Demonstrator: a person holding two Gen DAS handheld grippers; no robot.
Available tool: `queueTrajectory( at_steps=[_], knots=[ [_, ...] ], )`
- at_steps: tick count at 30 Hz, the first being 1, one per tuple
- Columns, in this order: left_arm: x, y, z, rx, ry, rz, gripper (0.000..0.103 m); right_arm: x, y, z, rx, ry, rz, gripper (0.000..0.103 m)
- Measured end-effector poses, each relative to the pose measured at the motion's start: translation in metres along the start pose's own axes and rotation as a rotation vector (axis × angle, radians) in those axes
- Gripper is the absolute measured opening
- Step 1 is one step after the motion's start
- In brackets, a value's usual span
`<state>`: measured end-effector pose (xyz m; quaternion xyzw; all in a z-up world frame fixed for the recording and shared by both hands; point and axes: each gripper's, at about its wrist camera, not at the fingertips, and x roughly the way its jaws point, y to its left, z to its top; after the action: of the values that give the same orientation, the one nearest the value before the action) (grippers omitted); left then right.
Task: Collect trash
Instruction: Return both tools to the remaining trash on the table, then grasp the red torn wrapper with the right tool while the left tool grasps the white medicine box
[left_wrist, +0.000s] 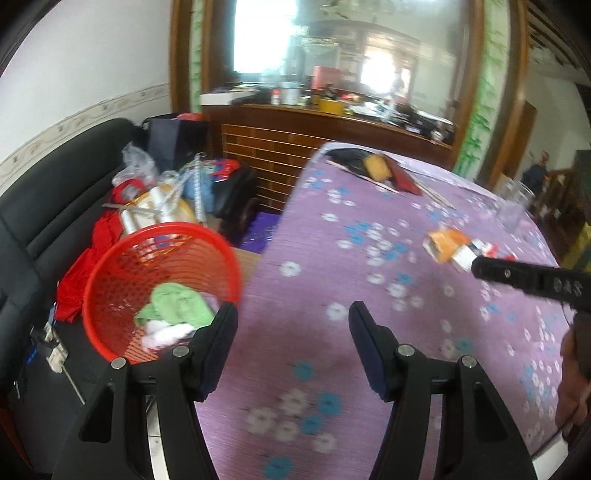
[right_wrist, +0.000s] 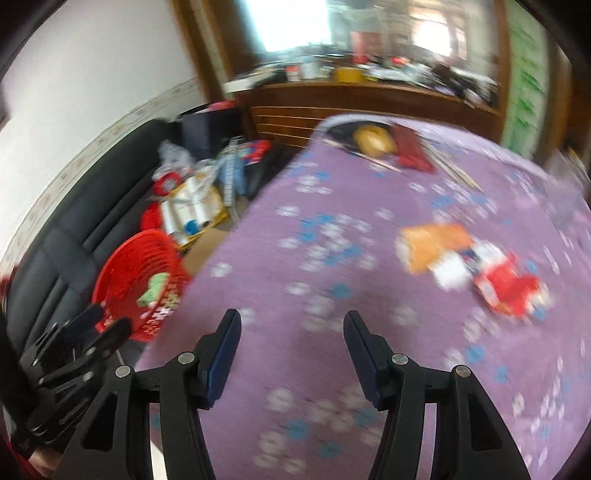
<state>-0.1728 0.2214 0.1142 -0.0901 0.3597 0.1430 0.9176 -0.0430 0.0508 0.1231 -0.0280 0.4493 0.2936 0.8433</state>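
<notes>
1. Trash is lying in two places: crumpled green and white scraps are already sitting in the red mesh basket just off the table's left edge, while a cluster of packaging is waiting out on the purple floral tablecloth.
2. That cluster is showing as an orange carton, a white piece touching it, and a red-and-white wrapper beside that; blur is hiding any print.
3. Both tools are hanging empty: the left gripper is holding its jaws roughly half open over bare cloth near the basket, and the right gripper is standing the same way, with nothing between its pads.
4. By my reading, a fresh reach is in hand, with the right gripper nearer the packaging.
5. Next, it is needing to straddle one light, flattened piece, close on it, and carry it over the basket rim.
</notes>
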Motion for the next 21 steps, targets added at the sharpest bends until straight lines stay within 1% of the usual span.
queueTrajectory(
  at_steps=[4, 6, 9, 10, 12, 14, 15, 17, 19, 20, 21],
  knots=[
    [-0.003, -0.03, -0.005, 0.051, 0.008, -0.032, 0.061, -0.012, -0.067, -0.009, 0.139, -0.015, -0.077, 0.062],
    [-0.006, -0.042, -0.006, 0.08, 0.006, -0.044, 0.061, -0.017, -0.11, -0.009, 0.223, -0.026, -0.141, 0.062],
    [-0.009, -0.057, -0.008, 0.116, 0.003, -0.062, 0.061, -0.02, -0.164, -0.006, 0.332, -0.025, -0.199, 0.062],
    [-0.01, -0.061, -0.009, 0.126, 0.001, -0.069, 0.061, -0.018, -0.176, -0.003, 0.357, -0.019, -0.212, 0.062],
    [-0.012, -0.066, -0.01, 0.14, 0.003, -0.075, 0.061, -0.013, -0.209, -0.001, 0.442, -0.003, -0.21, 0.062],
    [-0.013, -0.07, -0.013, 0.154, 0.007, -0.081, 0.061, -0.007, -0.225, 0.002, 0.492, 0.005, -0.209, 0.061],
    [-0.013, -0.072, -0.014, 0.162, 0.011, -0.084, 0.061, -0.001, -0.235, 0.004, 0.519, 0.012, -0.199, 0.058],
    [-0.013, -0.075, -0.015, 0.174, 0.015, -0.084, 0.061, 0.008, -0.245, 0.008, 0.55, 0.024, -0.193, 0.057],
    [-0.013, -0.078, -0.016, 0.182, 0.018, -0.087, 0.061, 0.02, -0.25, 0.013, 0.559, 0.039, -0.2, 0.051],
    [-0.012, -0.079, -0.016, 0.186, 0.02, -0.09, 0.061, 0.026, -0.249, 0.015, 0.557, 0.045, -0.212, 0.047],
    [-0.011, -0.081, -0.015, 0.191, 0.021, -0.093, 0.061, 0.032, -0.249, 0.016, 0.553, 0.054, -0.221, 0.04]
  ],
)
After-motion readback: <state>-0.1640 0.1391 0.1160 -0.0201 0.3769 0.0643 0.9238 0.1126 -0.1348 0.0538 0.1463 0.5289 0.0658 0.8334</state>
